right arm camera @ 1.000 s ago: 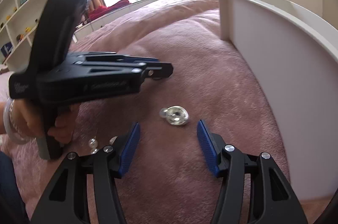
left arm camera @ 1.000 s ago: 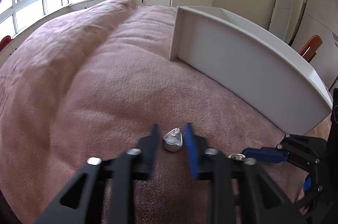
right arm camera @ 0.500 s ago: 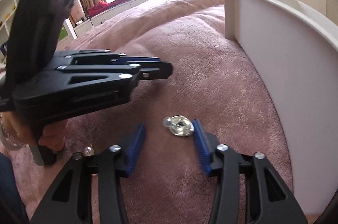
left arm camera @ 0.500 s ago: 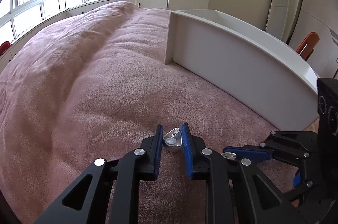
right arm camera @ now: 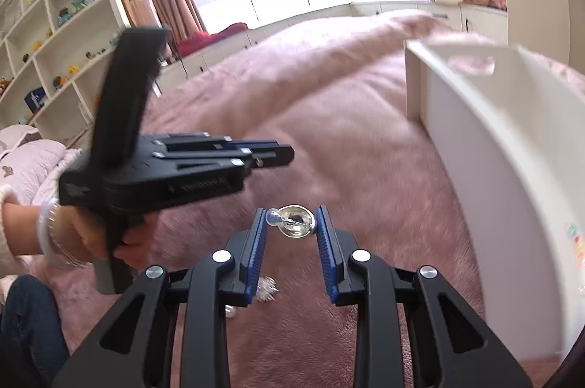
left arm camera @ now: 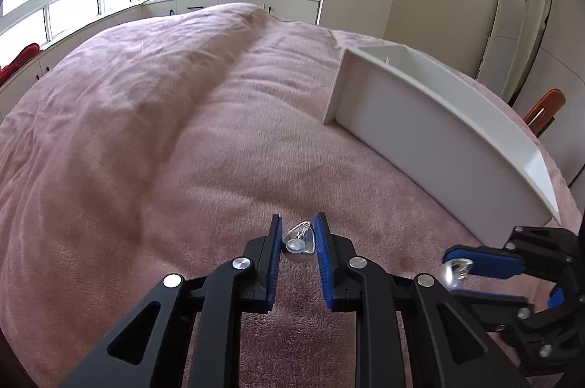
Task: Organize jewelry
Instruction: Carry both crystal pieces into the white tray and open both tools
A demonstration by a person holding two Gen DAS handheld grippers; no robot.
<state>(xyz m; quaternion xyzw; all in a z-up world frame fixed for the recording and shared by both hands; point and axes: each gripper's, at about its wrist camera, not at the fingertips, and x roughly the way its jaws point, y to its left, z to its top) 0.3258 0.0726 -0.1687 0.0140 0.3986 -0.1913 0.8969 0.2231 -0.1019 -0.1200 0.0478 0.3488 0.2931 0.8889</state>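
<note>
My left gripper (left arm camera: 298, 232) is shut on a silver heart-shaped earring (left arm camera: 299, 239) and holds it above the pink blanket (left arm camera: 175, 139). My right gripper (right arm camera: 290, 223) is shut on a matching silver earring (right arm camera: 294, 224) with a small pearl bead, also lifted off the blanket. The right gripper shows in the left wrist view (left arm camera: 475, 265) with its earring (left arm camera: 453, 272). The left gripper shows in the right wrist view (right arm camera: 270, 155), to the left. A white box (left arm camera: 438, 132) stands open-topped to the right.
More small jewelry lies on the blanket under my right gripper: a sparkly piece (right arm camera: 267, 293) and a pearl (right arm camera: 231, 312). The white box wall (right arm camera: 504, 176) is close on the right. Shelves (right arm camera: 47, 33) stand far left.
Both grippers closed on their earrings and lifted them off the blanket. The white box now appears farther away and its inside shows.
</note>
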